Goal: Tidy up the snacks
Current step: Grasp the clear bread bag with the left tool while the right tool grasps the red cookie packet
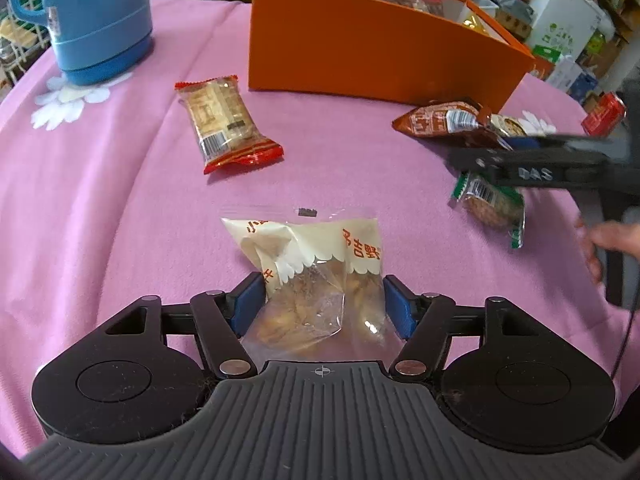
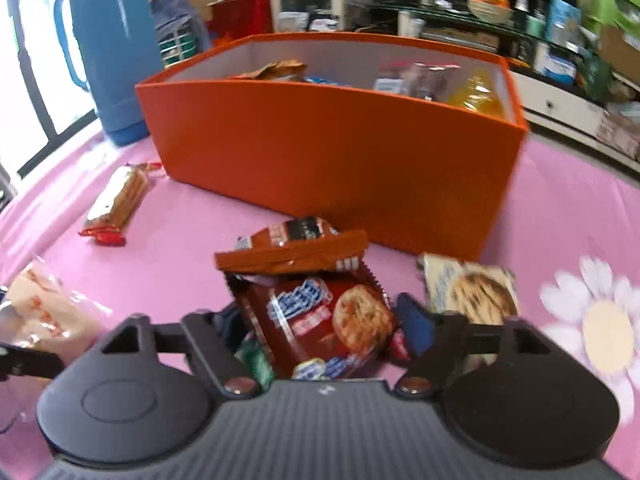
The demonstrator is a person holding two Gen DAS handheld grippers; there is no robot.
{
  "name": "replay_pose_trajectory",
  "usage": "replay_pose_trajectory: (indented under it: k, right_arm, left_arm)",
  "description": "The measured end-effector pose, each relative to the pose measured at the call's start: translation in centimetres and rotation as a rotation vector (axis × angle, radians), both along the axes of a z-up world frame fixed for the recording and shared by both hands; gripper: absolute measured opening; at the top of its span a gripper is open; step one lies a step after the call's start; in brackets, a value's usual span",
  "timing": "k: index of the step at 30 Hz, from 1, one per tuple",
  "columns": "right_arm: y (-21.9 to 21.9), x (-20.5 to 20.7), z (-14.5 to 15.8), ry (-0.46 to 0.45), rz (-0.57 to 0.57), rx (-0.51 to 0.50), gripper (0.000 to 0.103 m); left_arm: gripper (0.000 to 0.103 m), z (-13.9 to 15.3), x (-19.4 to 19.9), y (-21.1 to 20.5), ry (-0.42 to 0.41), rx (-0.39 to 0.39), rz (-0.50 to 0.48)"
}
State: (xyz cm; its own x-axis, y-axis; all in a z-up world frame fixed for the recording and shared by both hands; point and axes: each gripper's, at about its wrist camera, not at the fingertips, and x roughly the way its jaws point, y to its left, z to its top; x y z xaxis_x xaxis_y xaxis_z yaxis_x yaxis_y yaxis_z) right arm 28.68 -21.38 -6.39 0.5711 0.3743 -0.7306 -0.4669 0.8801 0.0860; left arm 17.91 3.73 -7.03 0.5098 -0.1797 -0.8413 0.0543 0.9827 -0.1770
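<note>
Left gripper [image 1: 323, 304] pads flank clear crinkly pastry bag [image 1: 308, 276], low centre; whether clamped, can't tell. Light, slippery, crushable: pinch mid-bag. Right gripper [image 2: 320, 322] spread around red cookie packet [image 2: 320, 320].

Two fisheye views, each looking forward from low over a pink tablecloth [image 1: 120, 184]. The left wrist view faces an orange box [image 1: 360, 52] from well back, its long wall angled away to the right. The right wrist view sits closer, facing the orange box [image 2: 332, 160] nearly head-on. Both share the box, a blue thermos [image 1: 96, 16] [image 2: 108, 52] at left, and a red-ended biscuit packet [image 1: 226, 120] [image 2: 116, 204].
</note>
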Motion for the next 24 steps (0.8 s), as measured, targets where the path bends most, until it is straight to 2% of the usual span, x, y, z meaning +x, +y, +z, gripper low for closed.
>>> replay_pose_trajectory:
  k: [6,11,12,13,14,16,19,21,24]
  right_arm:
    - [-2.4,-6.3,1.3,0.007,-0.104,0.055,0.064]
    - [-3.9,-11.8,1.8,-0.029,-0.165,0.001,0.061]
    - [-4.4,-12.8,1.8,-0.029,-0.172,0.002,0.063]
    - [-4.9,-13.4,1.7,-0.018,-0.170,0.010,0.071]
    - [-5.3,-13.9,1.6,0.010,-0.172,0.011,0.075]
    - [-6.1,-15.3,2.3,0.014,-0.200,0.039,0.095]
    - [-7.3,-17.8,4.2,0.007,-0.286,0.118,0.094]
    - [-8.0,-18.7,4.8,0.060,-0.394,0.166,0.094]
    - [-8.7,-19.4,3.9,0.197,-0.454,0.303,0.094]
  left_arm:
    - [0.049,-0.2,-0.5,-1.2,-0.020,0.072,-0.025]
    - [0.050,-0.3,-1.2,-1.9,-0.019,0.095,-0.039]
    - [0.051,-0.3,-1.3,-1.9,-0.018,0.099,-0.043]
    - [0.051,-0.3,-1.4,-2.0,-0.017,0.099,-0.045]
    - [0.052,-0.3,-1.4,-2.0,-0.014,0.096,-0.045]
    - [0.052,-0.2,-1.3,-1.9,-0.003,0.080,-0.038]
    - [0.053,-0.1,-1.3,-1.4,0.006,0.042,-0.023]
    - [0.053,0.0,-1.2,-1.1,0.009,0.019,-0.012]
    - [0.054,0.1,-1.1,-0.7,0.013,-0.006,-0.009]
